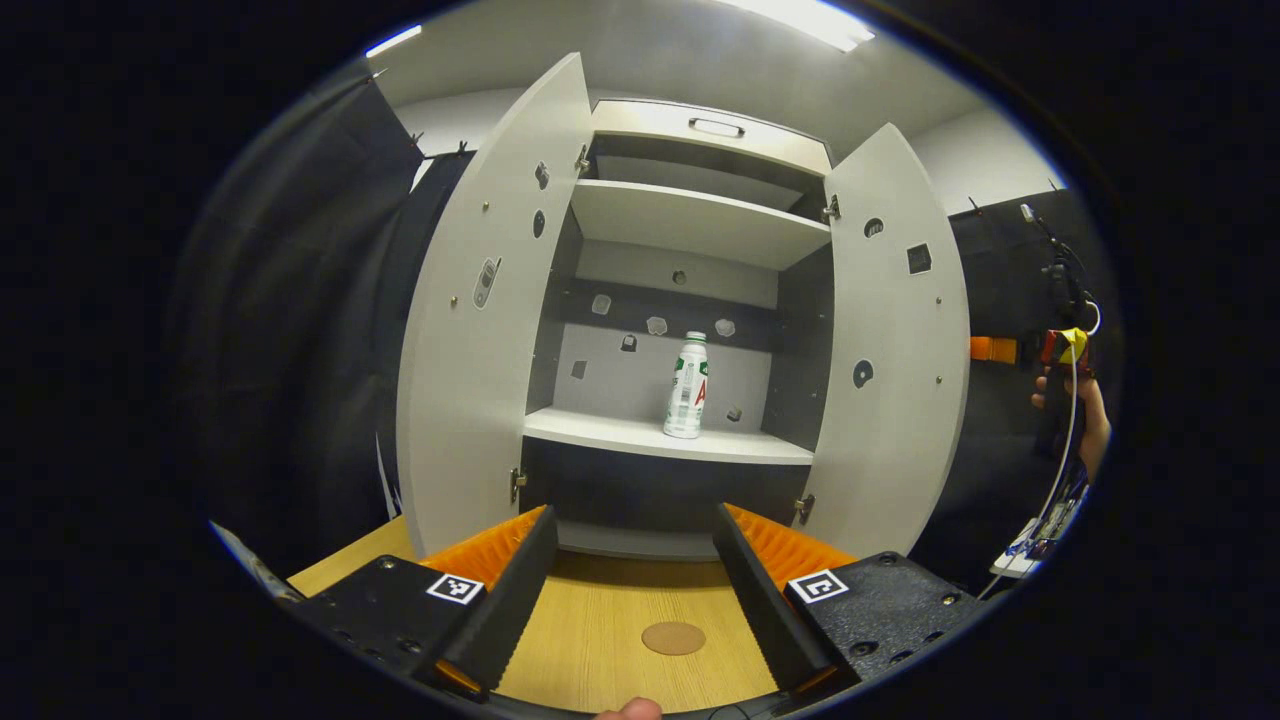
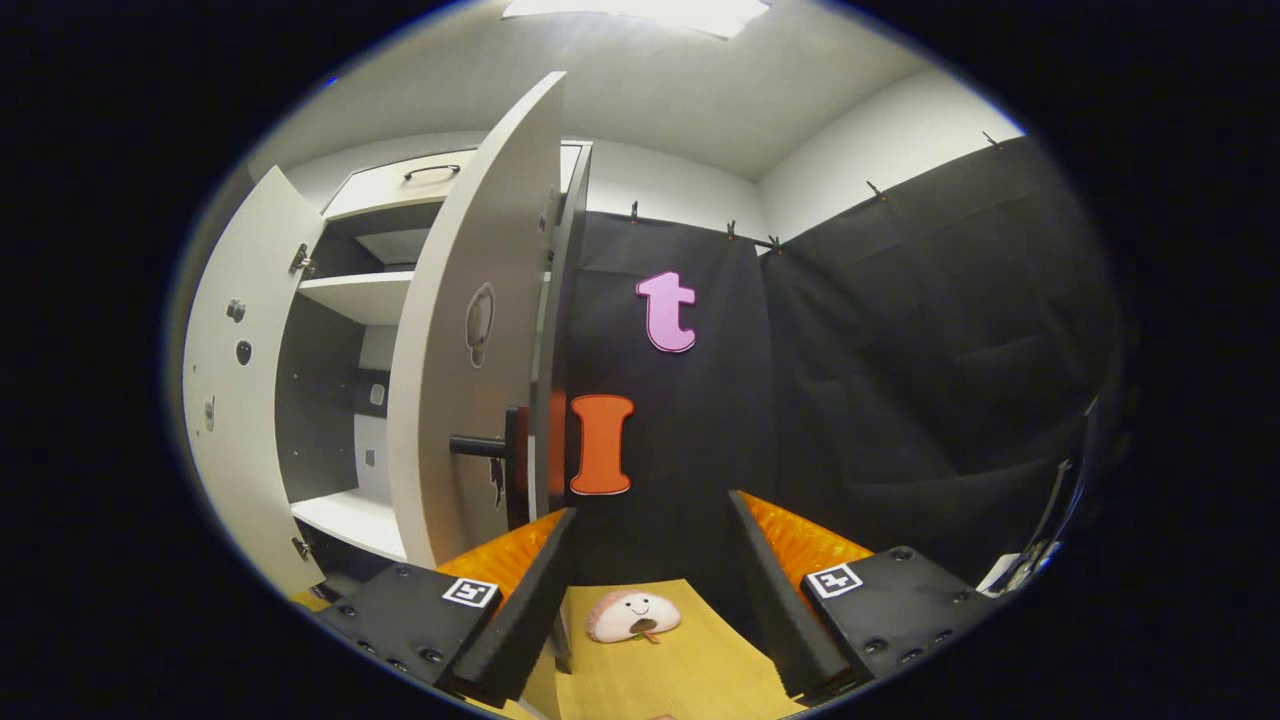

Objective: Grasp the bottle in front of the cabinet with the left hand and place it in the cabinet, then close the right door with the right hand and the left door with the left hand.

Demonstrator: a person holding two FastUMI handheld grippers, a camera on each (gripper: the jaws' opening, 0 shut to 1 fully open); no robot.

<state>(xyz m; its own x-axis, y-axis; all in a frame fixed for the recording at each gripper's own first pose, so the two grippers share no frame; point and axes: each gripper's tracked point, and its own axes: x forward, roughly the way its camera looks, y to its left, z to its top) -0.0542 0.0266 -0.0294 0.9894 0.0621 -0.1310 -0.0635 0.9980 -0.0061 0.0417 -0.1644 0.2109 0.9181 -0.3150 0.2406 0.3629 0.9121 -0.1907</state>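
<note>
hand-held gripper (image 1: 634, 560) well short of bottle (image 1: 687, 386)

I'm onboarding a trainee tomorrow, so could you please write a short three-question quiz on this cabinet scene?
1. True or false: the white plastic bottle stands upright on a shelf inside the pale grey cabinet.
2. Multiple choice: the cabinet's right door is A) open, B) closed, C) removed.
3. Fill in: the left gripper is ____, holding nothing.

Key: 1 true; 2 A; 3 open. Both the left door and the right one remain to be closed; the right gripper is beside the right door's outer face.
</note>
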